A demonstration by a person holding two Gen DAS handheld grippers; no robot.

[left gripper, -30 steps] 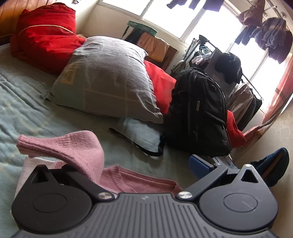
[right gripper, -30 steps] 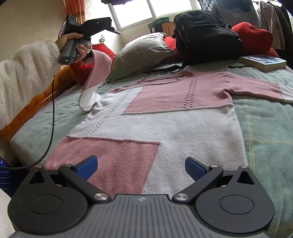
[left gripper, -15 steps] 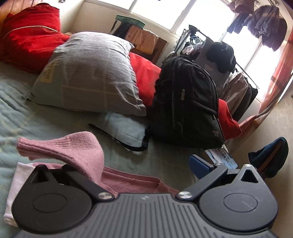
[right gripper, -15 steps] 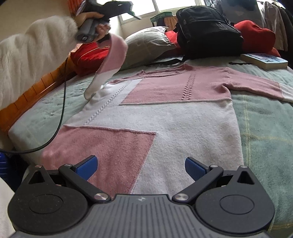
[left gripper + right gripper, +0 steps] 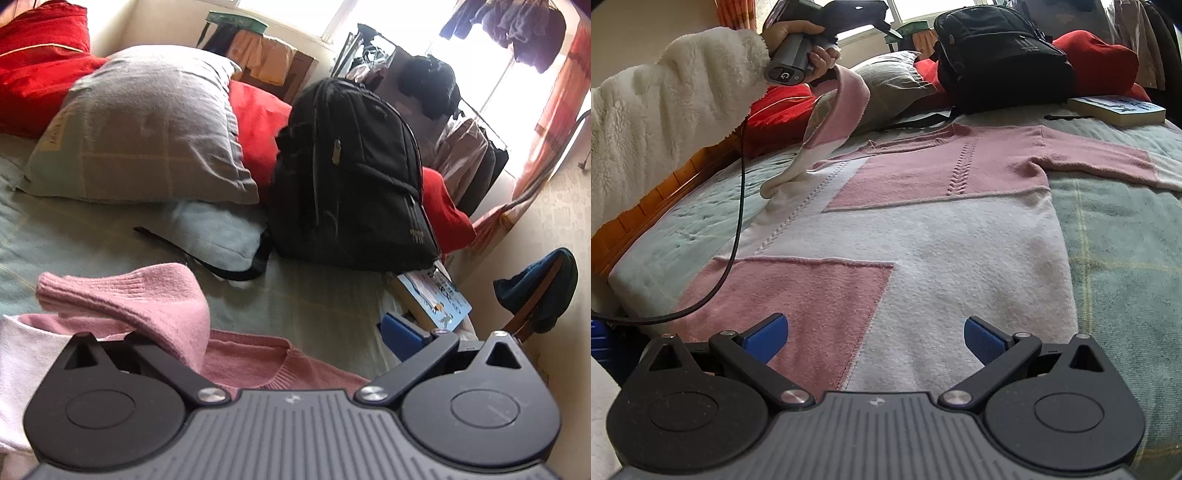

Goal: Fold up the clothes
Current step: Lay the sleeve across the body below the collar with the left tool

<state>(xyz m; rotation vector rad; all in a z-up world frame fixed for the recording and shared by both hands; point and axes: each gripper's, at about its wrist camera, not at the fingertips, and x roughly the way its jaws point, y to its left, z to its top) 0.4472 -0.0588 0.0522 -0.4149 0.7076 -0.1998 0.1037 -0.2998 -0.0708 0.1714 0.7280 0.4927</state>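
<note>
A pink and white knit sweater (image 5: 923, 229) lies flat on the bed, neck toward the pillows. Its left sleeve (image 5: 834, 114) hangs from my left gripper, which shows raised at the top left of the right wrist view. In the left wrist view my left gripper (image 5: 288, 328) has its jaws wide apart, with the pink sleeve cuff (image 5: 147, 299) draped over its left finger. The right blue pad (image 5: 402, 332) is bare. My right gripper (image 5: 875, 336) is open and empty, low over the sweater's hem. The other sleeve (image 5: 1108, 162) lies spread to the right.
A grey pillow (image 5: 147, 125), red cushions (image 5: 37, 62) and a black backpack (image 5: 351, 177) stand at the head of the bed. A book (image 5: 1119, 109) lies by the backpack. A black cable (image 5: 738, 206) hangs from the left gripper. A wooden bed rail (image 5: 657, 195) runs on the left.
My left gripper has carried the sleeve higher and inward over the sweater's shoulder. My right gripper has stayed open at the hem, barely moving.
</note>
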